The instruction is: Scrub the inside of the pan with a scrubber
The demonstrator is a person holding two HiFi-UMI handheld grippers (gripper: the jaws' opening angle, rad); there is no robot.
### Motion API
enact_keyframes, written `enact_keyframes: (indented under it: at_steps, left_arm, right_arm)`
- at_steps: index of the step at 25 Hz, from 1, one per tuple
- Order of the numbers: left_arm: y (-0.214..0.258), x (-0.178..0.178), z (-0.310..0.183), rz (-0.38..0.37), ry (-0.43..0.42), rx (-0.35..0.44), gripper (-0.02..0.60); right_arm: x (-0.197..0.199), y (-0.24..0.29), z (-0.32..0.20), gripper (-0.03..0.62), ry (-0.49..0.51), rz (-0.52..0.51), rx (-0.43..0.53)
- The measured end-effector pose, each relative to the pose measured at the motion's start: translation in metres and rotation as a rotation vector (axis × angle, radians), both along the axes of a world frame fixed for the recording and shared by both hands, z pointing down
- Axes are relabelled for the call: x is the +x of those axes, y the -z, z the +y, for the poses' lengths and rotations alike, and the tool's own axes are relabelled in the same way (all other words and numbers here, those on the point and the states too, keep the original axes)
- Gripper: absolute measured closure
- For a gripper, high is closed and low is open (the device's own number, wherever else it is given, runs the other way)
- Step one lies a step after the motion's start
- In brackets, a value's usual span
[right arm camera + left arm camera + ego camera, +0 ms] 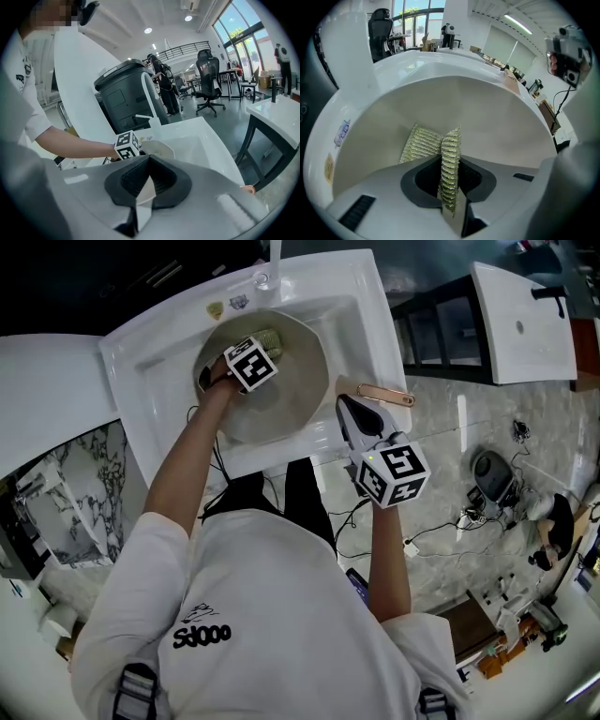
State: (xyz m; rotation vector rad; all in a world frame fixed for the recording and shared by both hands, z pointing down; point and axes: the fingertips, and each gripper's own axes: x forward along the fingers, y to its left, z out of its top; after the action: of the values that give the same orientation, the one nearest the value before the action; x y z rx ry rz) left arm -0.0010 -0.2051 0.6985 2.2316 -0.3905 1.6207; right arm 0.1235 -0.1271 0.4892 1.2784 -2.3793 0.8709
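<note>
**Left gripper holds the scrubber inside the pan; right gripper hovers shut at the rim**

The pale pan (292,397) sits in the white sink (361,306), its copper-coloured handle (386,395) pointing out over the sink's right edge. The person's left arm (186,465) reaches straight forward from a white sleeve, bare forearm stretched over the sink's near edge. The hand is wrapped round the left gripper (451,180), which is down inside the pan on its far left side. In the left gripper view the jaws are clamped on the scrubber (421,145), a yellow-green ribbed pad pinched edgewise. One flap stands up between the jaws and the other splays left against the pan's curved inner wall. Its marker cube (250,363) faces up at the head camera.

The right arm (389,554) is bent closer to the body, the forearm running up towards the sink's near right corner. The right gripper (344,409) points its dark tips at the pan's right rim, just beside where the handle joins. In the right gripper view its jaws are drawn together, with no object between them that I can make out. Whether the tips touch the rim cannot be told. Its cube (394,474) hangs over the floor, near the person's chest
</note>
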Motion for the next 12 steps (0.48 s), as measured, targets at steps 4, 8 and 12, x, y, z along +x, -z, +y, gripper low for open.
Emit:
enact_keyframes:
  at_steps: [4,8,12]
  left_arm:
    - [0.003,0.010,0.032,0.005,-0.094,-0.094,0.514]
    - [0.004,0.017,0.064,0.023,-0.172,-0.173,0.514]
    - [0.004,0.021,0.084,0.038,-0.158,-0.200,0.517]
  right_arm:
    - [-0.004,0.002,0.000,0.585,0.016,0.005,0.008]
    - [-0.006,0.007,-0.003,0.585,0.021,0.006,0.024]
    - [-0.006,0.009,0.001,0.585,0.024,0.008,0.028]
